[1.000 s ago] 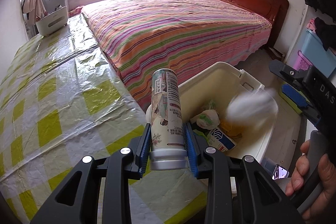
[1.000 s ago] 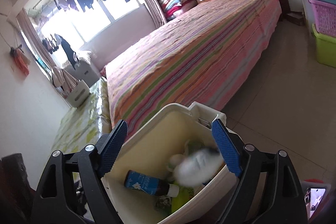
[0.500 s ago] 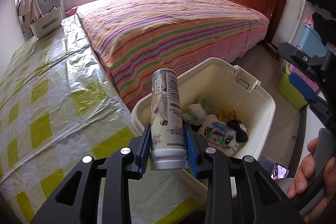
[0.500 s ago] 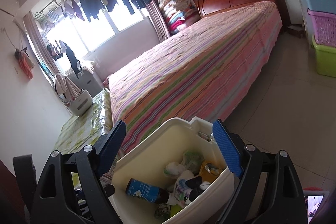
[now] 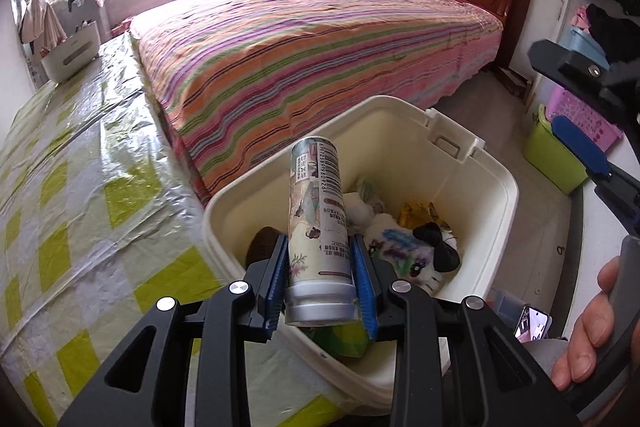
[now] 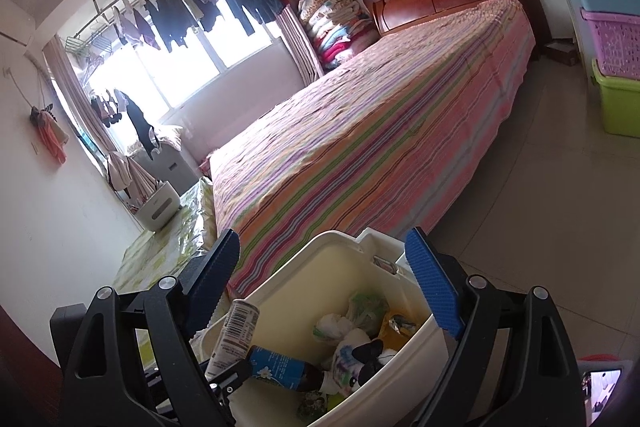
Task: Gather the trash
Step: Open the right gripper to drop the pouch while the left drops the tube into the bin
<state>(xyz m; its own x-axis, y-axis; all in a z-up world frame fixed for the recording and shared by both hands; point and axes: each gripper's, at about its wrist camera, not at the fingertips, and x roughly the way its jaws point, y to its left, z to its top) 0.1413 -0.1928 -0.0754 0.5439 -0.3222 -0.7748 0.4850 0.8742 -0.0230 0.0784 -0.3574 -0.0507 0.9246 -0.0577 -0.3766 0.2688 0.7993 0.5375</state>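
Observation:
My left gripper is shut on a tall printed bottle with a grey cap, held over the near rim of a cream plastic bin. Inside the bin lie a white plush toy with a black bow, crumpled wrappers and a yellow packet. In the right wrist view my right gripper stands open and empty above the same bin. The held bottle pokes in at the bin's left, beside a dark bottle with a blue label.
A bed with a striped cover stands behind the bin. A table under a yellow checked plastic sheet lies to the left. Green, purple and blue storage boxes stack at the right wall. A hand grips the right handle.
The white plush toy fell from the right gripper into the bin and came to rest. My left gripper carried the bottle from the table edge over the bin.

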